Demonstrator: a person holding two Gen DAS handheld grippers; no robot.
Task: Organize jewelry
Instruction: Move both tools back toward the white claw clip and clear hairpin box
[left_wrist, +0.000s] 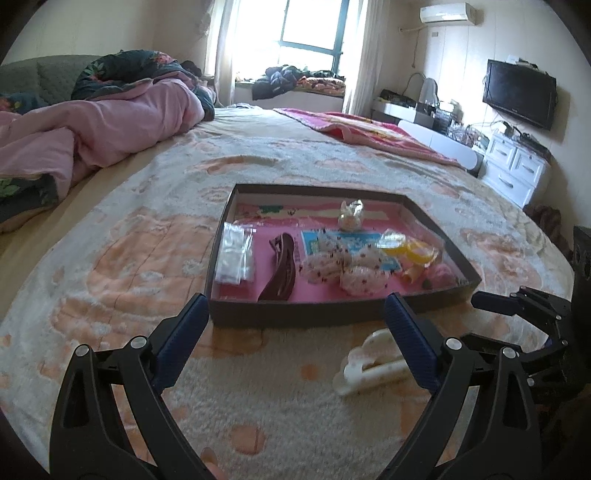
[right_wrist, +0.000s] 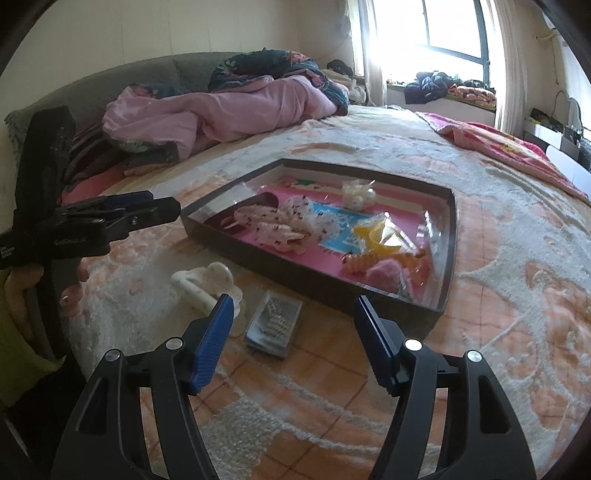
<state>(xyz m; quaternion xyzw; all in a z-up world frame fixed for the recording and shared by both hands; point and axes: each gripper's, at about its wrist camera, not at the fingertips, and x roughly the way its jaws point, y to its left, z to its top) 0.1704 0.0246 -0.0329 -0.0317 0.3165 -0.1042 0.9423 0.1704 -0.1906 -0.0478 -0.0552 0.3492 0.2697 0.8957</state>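
A dark shallow box (left_wrist: 295, 316) (right_wrist: 258, 258) with a pink floor lies on the bed. It holds a maroon hair clip (left_wrist: 282, 267), clear packets (left_wrist: 236, 254), spotted white bows (left_wrist: 343, 267) (right_wrist: 288, 225), yellow pieces (left_wrist: 410, 251) (right_wrist: 380, 232) and a pink item (right_wrist: 386, 275). A white hair claw (left_wrist: 369, 365) (right_wrist: 207, 284) lies on the blanket in front of the box. A small clear packet of beads (right_wrist: 275, 325) lies beside it. My left gripper (left_wrist: 295, 328) is open and empty before the box. My right gripper (right_wrist: 295, 332) is open and empty above the bead packet.
The box sits on a peach and cream blanket (left_wrist: 147, 258). A pink quilt (left_wrist: 92, 129) is piled at the head of the bed. A red blanket (left_wrist: 376, 133) lies at the far edge. A white dresser (left_wrist: 517, 166) and a TV (left_wrist: 517, 92) stand at the right.
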